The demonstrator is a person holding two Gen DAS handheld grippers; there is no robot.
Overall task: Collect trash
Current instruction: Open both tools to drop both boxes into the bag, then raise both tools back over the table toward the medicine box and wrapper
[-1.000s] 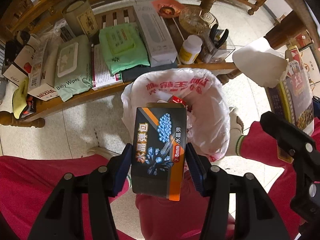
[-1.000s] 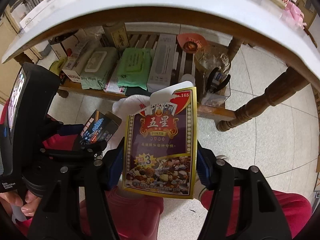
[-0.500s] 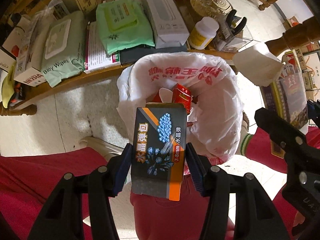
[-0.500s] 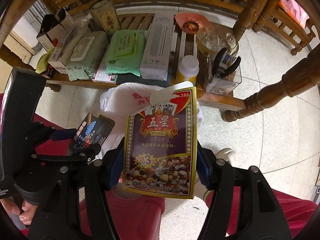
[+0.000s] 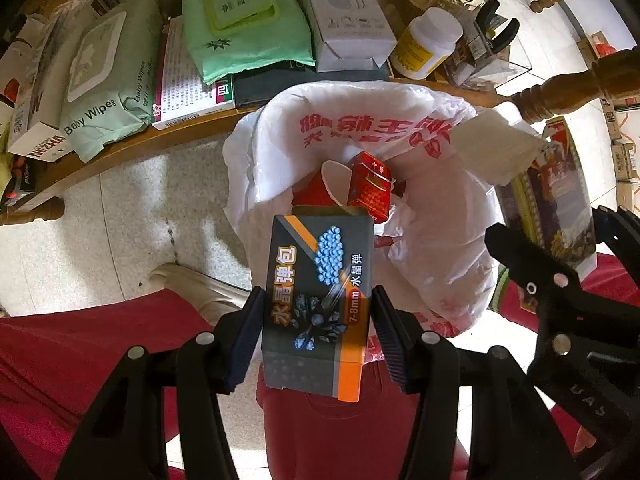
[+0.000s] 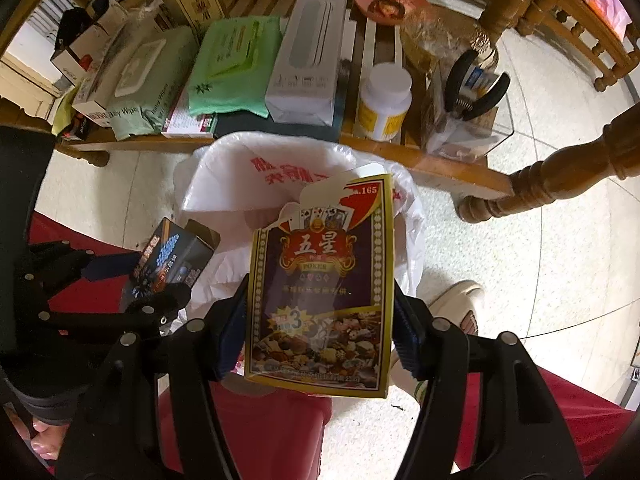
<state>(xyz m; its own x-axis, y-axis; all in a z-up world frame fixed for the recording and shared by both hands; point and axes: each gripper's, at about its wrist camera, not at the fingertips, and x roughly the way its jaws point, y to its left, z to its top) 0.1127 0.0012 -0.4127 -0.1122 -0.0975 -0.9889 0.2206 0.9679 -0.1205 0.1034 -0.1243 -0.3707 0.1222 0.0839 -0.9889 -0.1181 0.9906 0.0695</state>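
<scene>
Now both tongs point down over the same bin. The left gripper [image 5: 318,320] is closed on a dark box with orange stripe [image 5: 316,300]; its blue pads press the two long sides, and the box stands upright between them with its open top flap away from the gripper. Just ahead of this box, below its far end, the white plastic bag [image 5: 436,256] lining the bin lies open, with red printing on its rim. Inside the bag I see a red cigarette pack [image 5: 369,186] leaning on a red paper cup [image 5: 320,190].

The right gripper [image 6: 320,320] clamps a playing-card box [image 6: 322,284], purple with a gold border, also held by its long sides, its torn flap pointing forward over the bag's rim. To the left of this gripper the other one is seen with its dark box, near but apart.

Beyond the bag, a low wooden shelf [image 5: 120,148] carries baby wipes [image 5: 100,80], a green wipes pack [image 5: 248,20], a long white box [image 5: 340,12] and a yellow pill bottle [image 5: 426,46]. Red trouser legs [image 5: 80,360] are under the tongs.
</scene>
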